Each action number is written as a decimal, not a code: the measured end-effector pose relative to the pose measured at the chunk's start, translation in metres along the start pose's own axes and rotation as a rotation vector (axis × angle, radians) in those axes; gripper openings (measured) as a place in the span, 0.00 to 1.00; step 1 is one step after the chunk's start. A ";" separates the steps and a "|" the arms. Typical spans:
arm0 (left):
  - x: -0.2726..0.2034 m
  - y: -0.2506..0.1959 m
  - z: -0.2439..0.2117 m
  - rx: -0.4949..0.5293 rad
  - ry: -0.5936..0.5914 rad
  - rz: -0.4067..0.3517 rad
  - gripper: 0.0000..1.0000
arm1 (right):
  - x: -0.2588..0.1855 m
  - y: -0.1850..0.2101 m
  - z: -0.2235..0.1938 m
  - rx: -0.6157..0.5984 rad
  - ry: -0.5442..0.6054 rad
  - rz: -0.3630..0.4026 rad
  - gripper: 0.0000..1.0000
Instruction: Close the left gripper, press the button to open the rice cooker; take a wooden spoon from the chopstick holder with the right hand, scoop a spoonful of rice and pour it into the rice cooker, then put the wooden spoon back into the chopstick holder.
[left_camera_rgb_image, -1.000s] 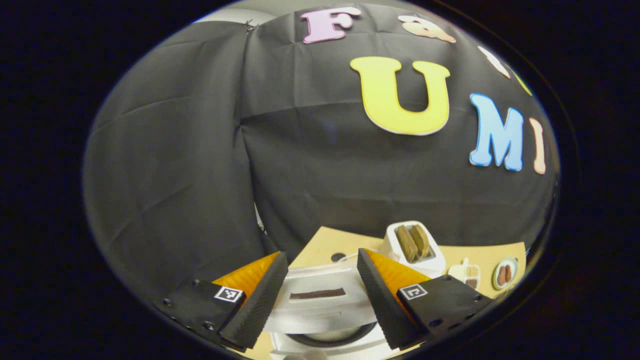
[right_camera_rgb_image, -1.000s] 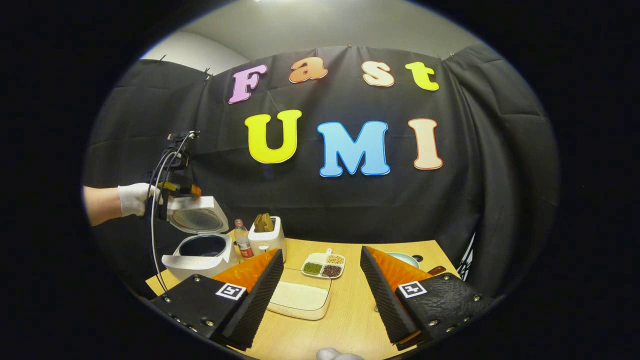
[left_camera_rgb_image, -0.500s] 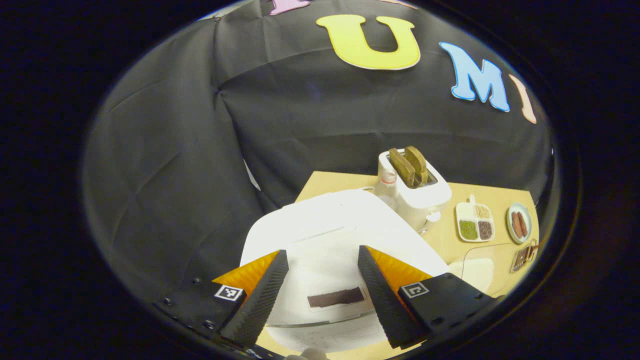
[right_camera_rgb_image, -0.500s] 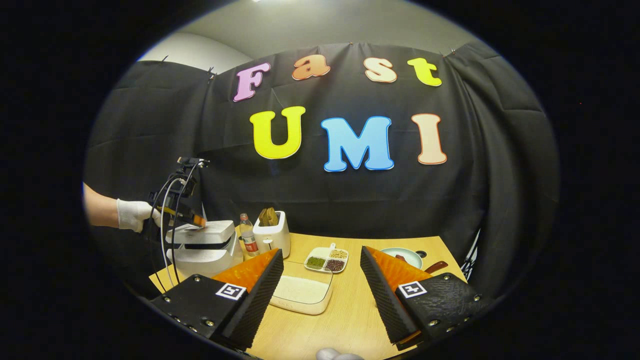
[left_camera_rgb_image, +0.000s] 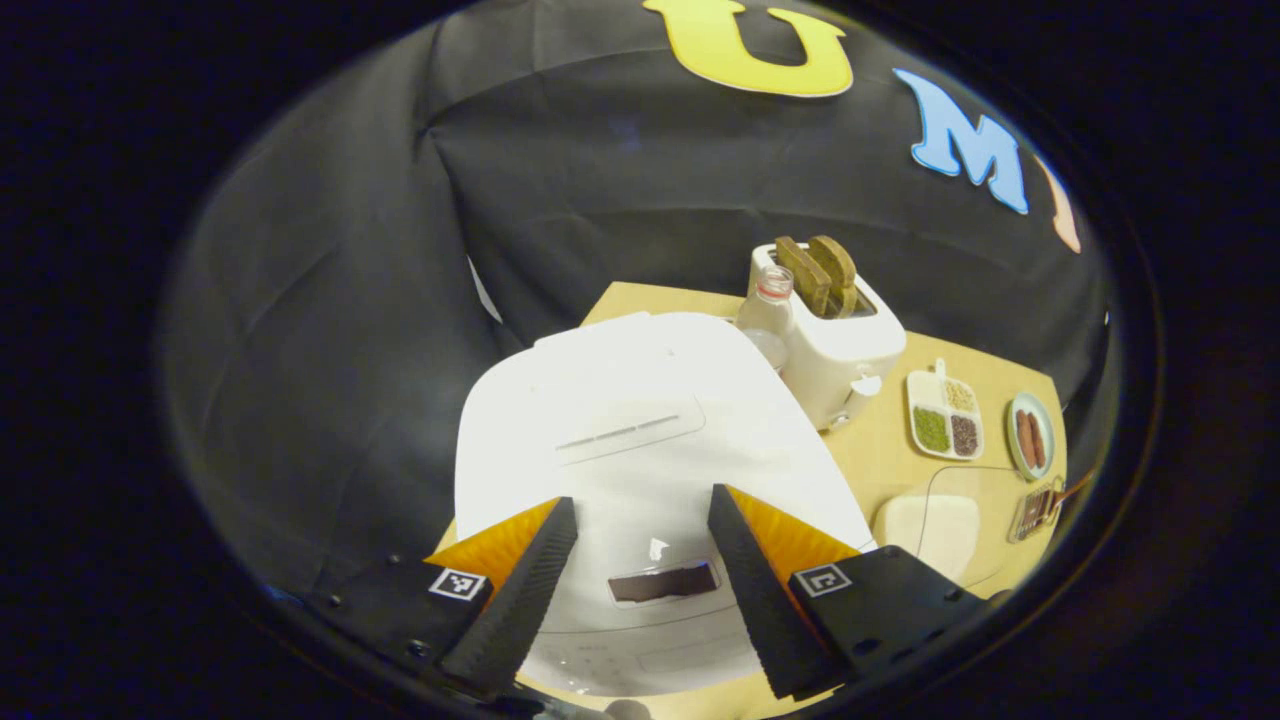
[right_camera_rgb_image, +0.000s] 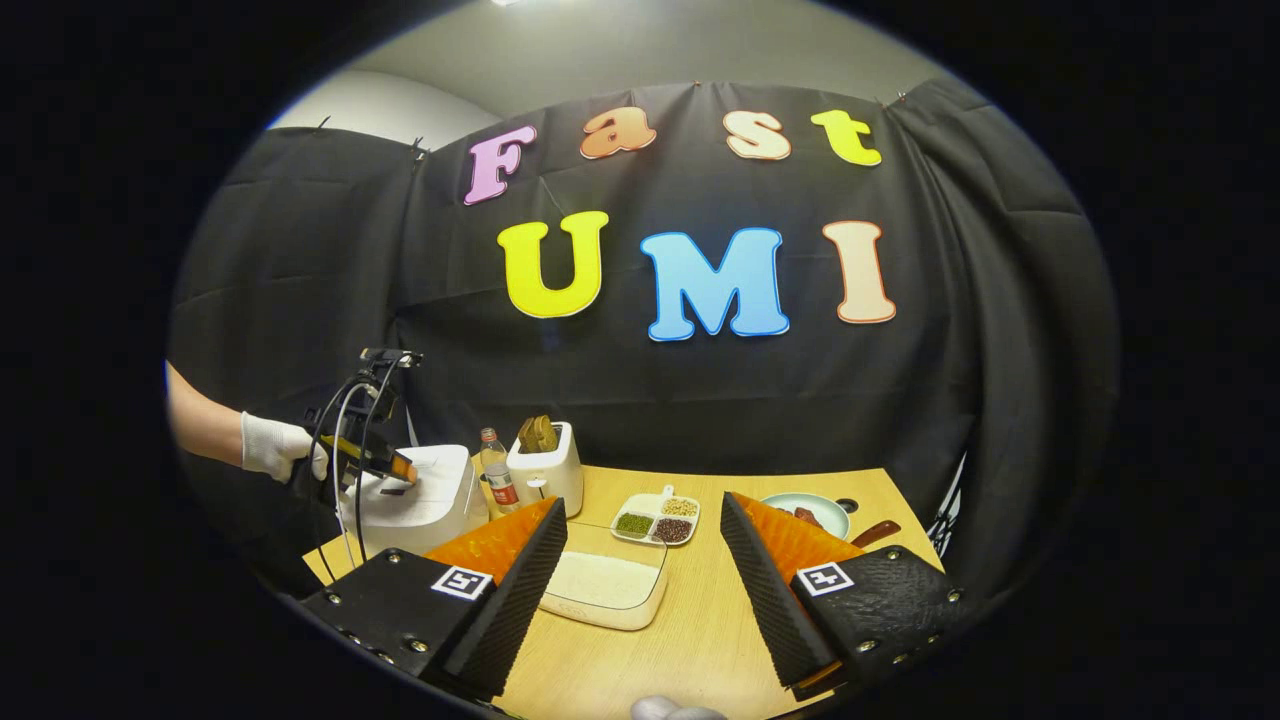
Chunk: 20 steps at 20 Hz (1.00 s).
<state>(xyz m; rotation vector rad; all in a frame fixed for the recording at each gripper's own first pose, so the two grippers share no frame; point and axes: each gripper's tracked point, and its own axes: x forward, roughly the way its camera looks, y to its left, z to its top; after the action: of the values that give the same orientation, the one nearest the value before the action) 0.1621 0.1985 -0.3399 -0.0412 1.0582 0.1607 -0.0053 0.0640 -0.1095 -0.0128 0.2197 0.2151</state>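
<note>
In the left gripper view, the left gripper (left_camera_rgb_image: 640, 570) is pointing steeply down over the white rounded rice cooker (left_camera_rgb_image: 640, 440), whose lid is lying shut; its two fingers are standing spread, one on each side of the small dark panel (left_camera_rgb_image: 663, 583) at the cooker's near edge, with nothing pinched between them. Beyond the fingertips, a clear plastic bottle (left_camera_rgb_image: 770, 300) is standing just beside a white toaster holding two brown slices (left_camera_rgb_image: 835, 325), and farther to the right of the tool a white divided dish of green, pale and dark grains (left_camera_rgb_image: 943, 420), a small round plate with two sausages (left_camera_rgb_image: 1030, 440) and a shallow clear-lidded container of white rice (left_camera_rgb_image: 940, 520) are sitting on the light wooden table (left_camera_rgb_image: 880, 455). In the right gripper view, the right gripper (right_camera_rgb_image: 640, 590) is hanging level above the table, fingers wide apart and gripping nothing, with the rice container lying just ahead between them. This view is giving what the other cannot: a white-gloved hand (right_camera_rgb_image: 280, 445) reaching in from the far left, holding the left gripper tilted down at the cooker's top, with cables looping from it. A brown handle (right_camera_rgb_image: 880, 533) is poking out beside the sausage plate; what it belongs to I cannot tell.
</note>
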 end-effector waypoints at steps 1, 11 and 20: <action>0.004 0.000 0.000 0.009 -0.017 -0.009 0.96 | 0.000 0.000 0.000 0.012 0.002 0.003 0.95; 0.005 -0.022 0.003 0.204 -0.098 -0.088 0.95 | -0.004 -0.006 0.015 0.049 -0.033 0.003 0.97; -0.003 -0.026 0.008 0.176 -0.082 -0.118 0.96 | -0.013 -0.007 0.028 0.007 -0.054 -0.011 0.97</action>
<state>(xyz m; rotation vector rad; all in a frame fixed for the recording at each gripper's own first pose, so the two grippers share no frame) 0.1715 0.1733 -0.3342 0.0609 0.9815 -0.0374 -0.0098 0.0558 -0.0793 -0.0012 0.1664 0.2037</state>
